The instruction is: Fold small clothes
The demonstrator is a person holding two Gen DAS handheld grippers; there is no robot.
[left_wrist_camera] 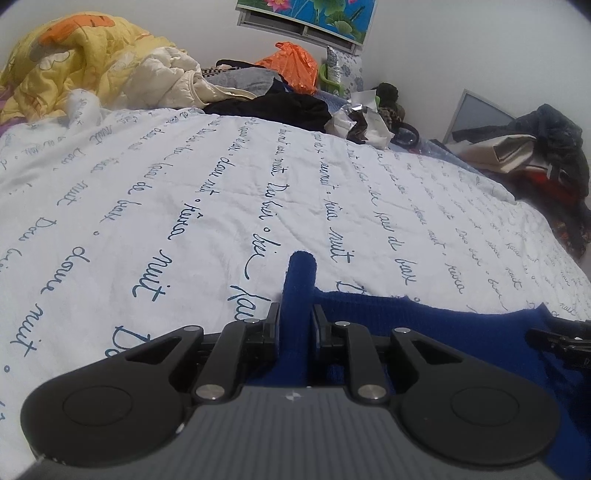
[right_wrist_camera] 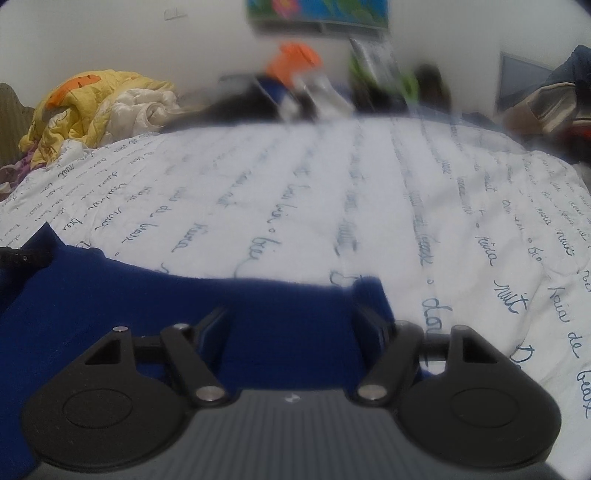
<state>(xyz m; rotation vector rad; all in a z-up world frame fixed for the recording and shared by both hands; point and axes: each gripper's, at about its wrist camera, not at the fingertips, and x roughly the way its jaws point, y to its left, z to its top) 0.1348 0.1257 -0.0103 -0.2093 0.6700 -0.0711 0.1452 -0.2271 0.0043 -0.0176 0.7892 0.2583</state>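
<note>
Left tongs (left_wrist_camera: pixel 295 314) clenched on a rolled-up fold of the blue knit garment (left_wrist_camera: pixel 424 325); the pinched bit sticks up and forward between the fingers, the rest spreads to their right and under the body. Far right in the left wrist view, the tip of the other tool is just visible over the blue fabric.

Right tongs (right_wrist_camera: pixel 295 321) released, jaws spread wide, blue knit garment (right_wrist_camera: pixel 184 314) lying between and under them and running off to their left. Whether the fingers touch the cloth is hard to say, the frame is motion-blurred.

Garment sits on the bed, on a white bedspread (left_wrist_camera: pixel 184 192) with blue cursive print ahead of both tongs. Readable words: "nuit", "doux nuit", "de beaux"; the rest is too distorted.

Beyond the tongs, left to right: yellow quilt (left_wrist_camera: pixel 74 66) with orange patches, cream bedding beside it, black clothing (left_wrist_camera: pixel 280 107), orange plastic bag (left_wrist_camera: pixel 291 62), crumpled foil/paper (left_wrist_camera: pixel 354 118), pile of dark clothes (left_wrist_camera: pixel 535 147) far right. Floral picture (left_wrist_camera: pixel 310 14) on the wall above.
</note>
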